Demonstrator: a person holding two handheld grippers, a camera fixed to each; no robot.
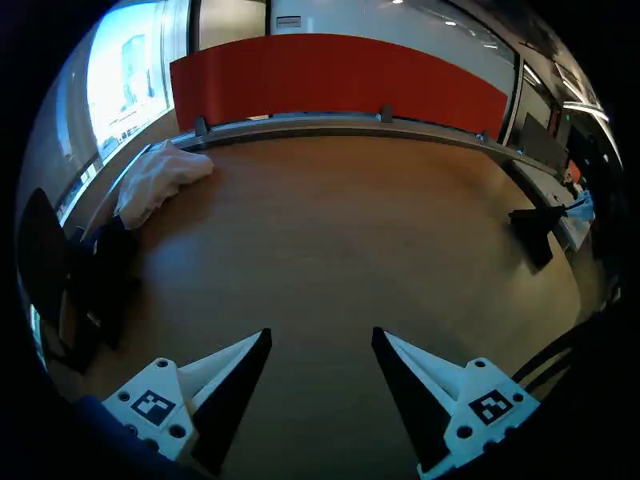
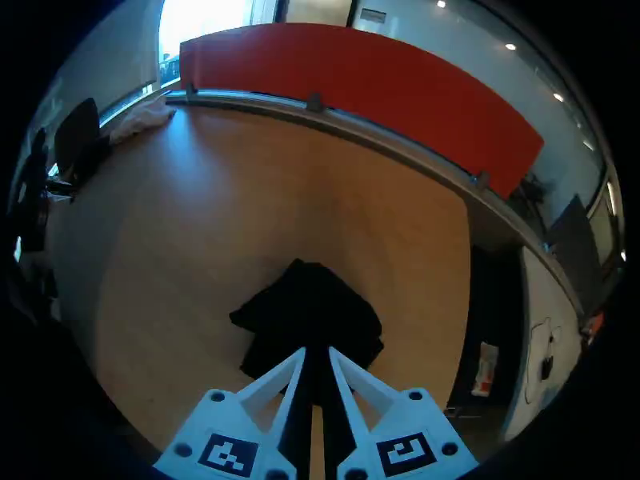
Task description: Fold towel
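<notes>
A crumpled black towel (image 2: 308, 312) lies on the wooden table (image 2: 240, 208) just ahead of my right gripper (image 2: 318, 352). The right fingers stand almost together, with the towel's near edge pinched in the narrow gap between them. My left gripper (image 1: 321, 332) is open over bare wood (image 1: 336, 240), nothing between its fingers. In the left gripper view a dark cloth shape (image 1: 534, 230) at the far right looks like the same towel; what holds it there is too small to tell.
A bunched white cloth (image 1: 160, 180) (image 2: 144, 118) lies at the table's far left corner. A red divider panel (image 1: 336, 76) (image 2: 384, 80) runs along the back edge. Black chairs (image 1: 48, 256) (image 2: 76, 136) stand off the left side. The table's right edge (image 2: 468, 264) drops to the floor.
</notes>
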